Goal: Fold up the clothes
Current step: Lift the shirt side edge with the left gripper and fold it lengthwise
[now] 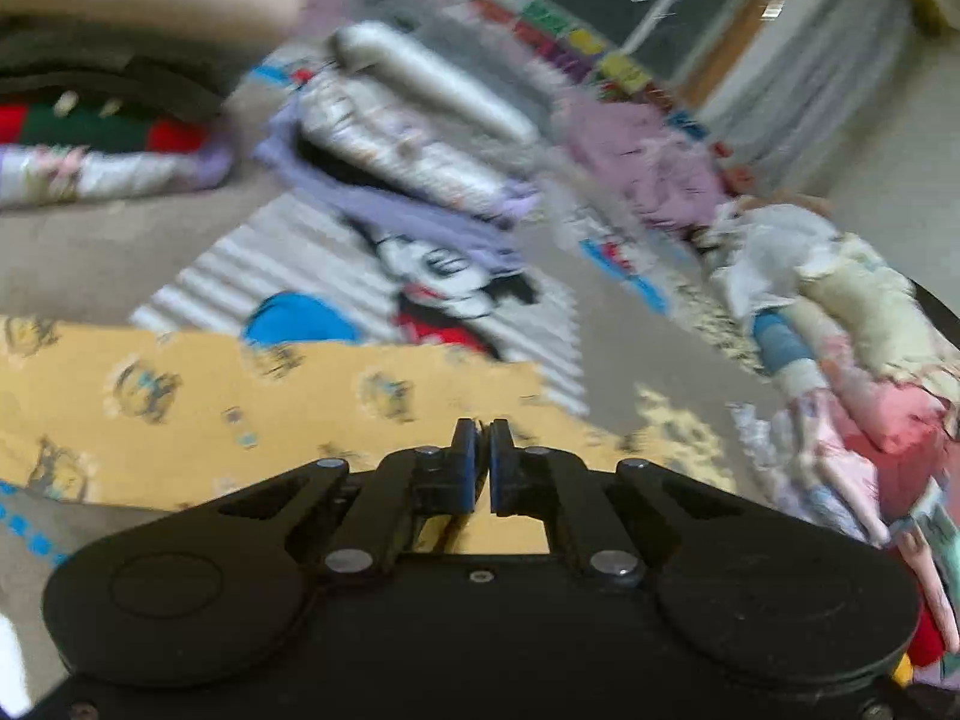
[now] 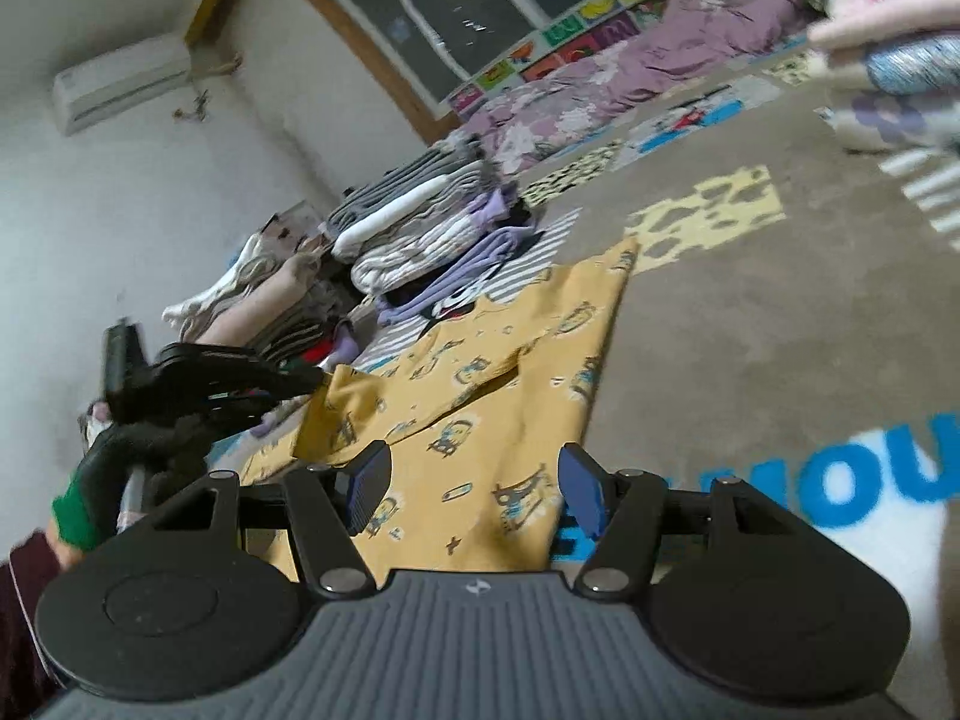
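Left wrist view: blurred, but the main things can be read.
Left gripper (image 1: 482, 427): the fingers (image 1: 463, 450) are pressed together at the tips. Yellow cloth shows under and behind them, but whether a fold is caught between them I cannot tell from here.
Yellow garment (image 1: 240, 402): spread flat on the carpet (image 1: 90, 264), close in front of the gripper and running to the left; printed with small cartoon figures.
Folded stacks (image 1: 414, 162): farther off, one stack in the middle and another at far left.
Loose heap (image 1: 840, 312): unfolded clothes piled at the right.

Right wrist view: sharper.
Right gripper (image 2: 474, 483): fingers (image 2: 369, 480) spread wide apart, holding nothing, hanging just over the near edge of the garment.
Yellow garment (image 2: 510, 372): lies on the carpet (image 2: 750, 330), a flap already turned over toward the left side; its far corner reaches toward the folded stacks (image 2: 420, 228).
Left gripper (image 2: 318, 381): seen from the side at the left, its tips meet the garment's raised left edge, which lifts into a peak there, so it appears clenched on the cloth.

Handling: thin, light, limp fabric; it will drape and crease rather than hold shape, and may slide on itself.
Where to hold: pinch a corner or hem edge, through all layers, not the middle; the near right edge suits the free gripper.
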The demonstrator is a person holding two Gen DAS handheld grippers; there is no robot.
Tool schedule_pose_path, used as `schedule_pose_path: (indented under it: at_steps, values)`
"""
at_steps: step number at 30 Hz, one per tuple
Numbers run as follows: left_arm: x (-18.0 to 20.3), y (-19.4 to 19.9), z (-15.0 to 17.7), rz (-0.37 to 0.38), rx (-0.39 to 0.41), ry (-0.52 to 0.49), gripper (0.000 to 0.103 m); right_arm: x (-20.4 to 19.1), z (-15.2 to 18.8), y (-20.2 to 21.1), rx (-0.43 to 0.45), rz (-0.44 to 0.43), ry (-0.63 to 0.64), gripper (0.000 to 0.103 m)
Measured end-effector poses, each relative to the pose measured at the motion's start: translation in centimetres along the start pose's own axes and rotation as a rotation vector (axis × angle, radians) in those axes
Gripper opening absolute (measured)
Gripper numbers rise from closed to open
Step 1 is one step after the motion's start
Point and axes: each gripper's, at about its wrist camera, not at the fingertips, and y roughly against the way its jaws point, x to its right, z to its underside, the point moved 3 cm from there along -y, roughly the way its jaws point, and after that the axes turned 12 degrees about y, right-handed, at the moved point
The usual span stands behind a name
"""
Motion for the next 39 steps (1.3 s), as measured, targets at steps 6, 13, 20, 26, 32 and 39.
schedule_pose_path:
  at_steps: [6, 13, 20, 26, 32, 39]
  values:
    - [5.1, 2.3, 1.7, 0.136, 0.026, -0.156, 0.002, 1.8, 0.2, 0.5, 0.029, -0.012, -0.125, 0.062]
    - [10.8, 4.2, 6.3, 0.225, -0.019, -0.466, 0.002, 3.9, 1.0, 0.7, 0.081, -0.151, -0.36, 0.067]
    - [12.6, 2.8, 11.9, 0.188, -0.108, -0.676, 0.002, 5.6, 2.0, 0.5, 0.14, -0.267, -0.572, 0.068]
    - [13.5, 2.8, 14.9, 0.215, -0.149, -0.767, 0.001, 5.8, 2.4, 0.2, 0.138, -0.31, -0.625, 0.069]
    - [14.0, 2.8, 16.8, 0.224, -0.18, -0.821, 0.001, 5.8, 2.6, -0.2, 0.118, -0.336, -0.64, 0.069]
    - [14.5, 3.2, 18.1, 0.237, -0.194, -0.887, 0.001, 5.6, 2.8, -0.1, 0.101, -0.342, -0.635, 0.069]
